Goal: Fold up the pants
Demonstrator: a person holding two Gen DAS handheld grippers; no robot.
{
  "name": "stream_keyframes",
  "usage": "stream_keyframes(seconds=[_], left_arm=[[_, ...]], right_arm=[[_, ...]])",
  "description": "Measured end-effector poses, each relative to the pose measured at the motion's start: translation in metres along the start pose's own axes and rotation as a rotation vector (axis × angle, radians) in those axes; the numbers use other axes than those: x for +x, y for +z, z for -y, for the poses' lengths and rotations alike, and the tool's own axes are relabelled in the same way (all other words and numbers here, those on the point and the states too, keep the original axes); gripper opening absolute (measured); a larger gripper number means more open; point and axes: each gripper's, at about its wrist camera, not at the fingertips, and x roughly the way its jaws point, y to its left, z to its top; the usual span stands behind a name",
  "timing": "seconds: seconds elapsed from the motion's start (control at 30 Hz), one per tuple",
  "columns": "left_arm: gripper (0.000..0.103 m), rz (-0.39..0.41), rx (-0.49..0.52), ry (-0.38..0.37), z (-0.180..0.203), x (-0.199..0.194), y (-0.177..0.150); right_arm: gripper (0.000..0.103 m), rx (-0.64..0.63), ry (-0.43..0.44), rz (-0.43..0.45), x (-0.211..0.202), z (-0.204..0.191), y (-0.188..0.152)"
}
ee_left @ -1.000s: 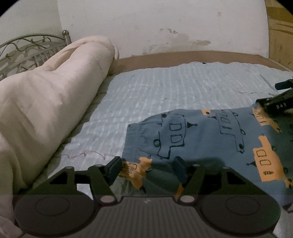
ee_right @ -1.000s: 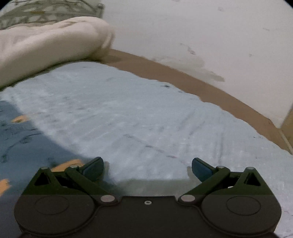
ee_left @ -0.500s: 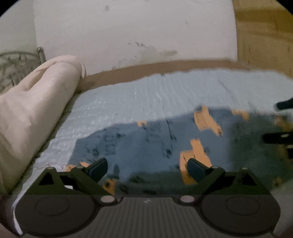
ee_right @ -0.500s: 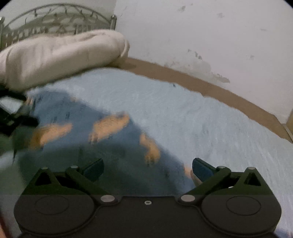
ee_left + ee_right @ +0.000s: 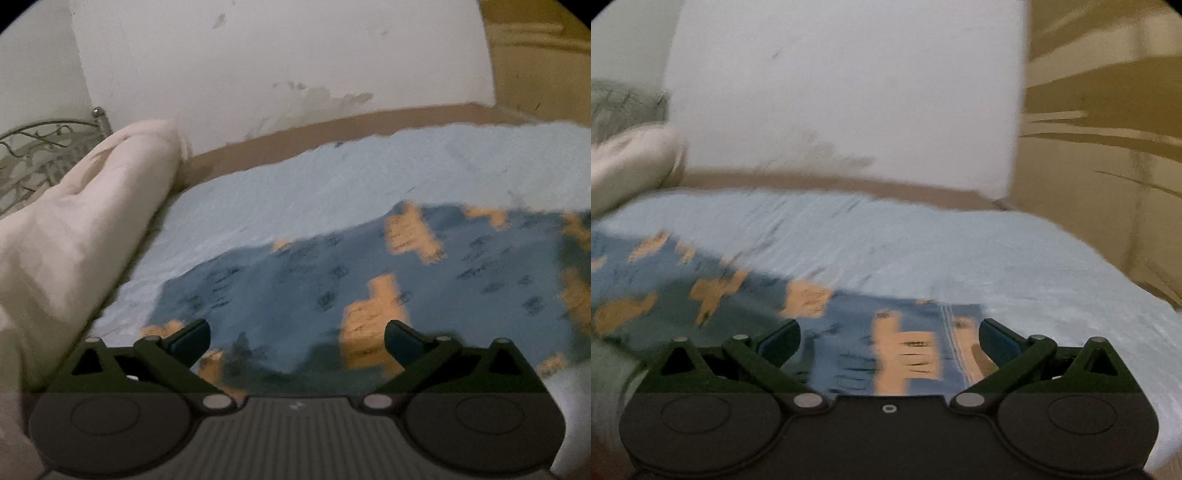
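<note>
Blue pants (image 5: 332, 280) with orange and dark vehicle prints lie flat on the light blue sheet (image 5: 332, 184). My left gripper (image 5: 297, 338) hovers over their near edge, jaws opening wide, with nothing pressed between the pads. In the right wrist view the pants (image 5: 849, 332) run from the left to a stitched hem under my right gripper (image 5: 889, 338). That gripper stands open above the cloth, and its view is blurred by motion.
A rolled cream duvet (image 5: 74, 229) lies along the left side of the bed, in front of a metal headboard (image 5: 33, 147). A brown bed edge (image 5: 332, 125) meets the white wall. A wooden cabinet (image 5: 1108, 147) stands at the right.
My left jaws have spread from a narrow gap at the pants' waistband to wide apart. My right gripper has swept across the pants to their hem end and left the left view.
</note>
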Motion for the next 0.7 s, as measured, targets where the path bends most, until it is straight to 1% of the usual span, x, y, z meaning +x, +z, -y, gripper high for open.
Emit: stream_keyframes(seconds=[0.03, 0.13, 0.2, 0.23, 0.3, 0.37, 0.47, 0.57, 0.67, 0.7], left_arm=[[0.102, 0.01, -0.009, -0.03, 0.01, -0.003, 0.005], [0.102, 0.04, -0.034, -0.128, 0.041, -0.01, 0.021], [0.102, 0.057, -0.047, -0.209, 0.066, -0.014, 0.031], [0.102, 0.058, -0.047, -0.243, 0.078, -0.015, 0.034], [0.102, 0.046, -0.041, -0.314, 0.102, -0.015, 0.042], [0.102, 0.021, -0.042, -0.404, 0.125, -0.014, 0.052], [0.102, 0.0, -0.022, -0.502, 0.158, -0.012, 0.062], [0.102, 0.009, 0.065, -0.559, 0.194, -0.008, 0.07], [0.102, -0.018, 0.142, -0.561, 0.221, 0.002, 0.074], [0.102, -0.032, 0.157, -0.558, 0.224, 0.008, 0.074]], right_arm=[[0.102, 0.042, -0.011, 0.009, -0.006, 0.007, -0.002], [0.102, 0.135, -0.009, -0.007, -0.021, 0.024, -0.01], [0.102, 0.203, 0.017, -0.021, -0.026, 0.035, -0.015], [0.102, 0.235, 0.046, -0.034, -0.028, 0.04, -0.019], [0.102, 0.274, 0.081, -0.055, -0.032, 0.047, -0.026], [0.102, 0.296, 0.085, -0.069, -0.033, 0.055, -0.031], [0.102, 0.339, 0.107, -0.094, -0.037, 0.064, -0.034], [0.102, 0.366, 0.15, -0.109, -0.042, 0.066, -0.036], [0.102, 0.398, 0.188, -0.143, -0.04, 0.067, -0.032], [0.102, 0.419, 0.198, -0.15, -0.038, 0.068, -0.03]])
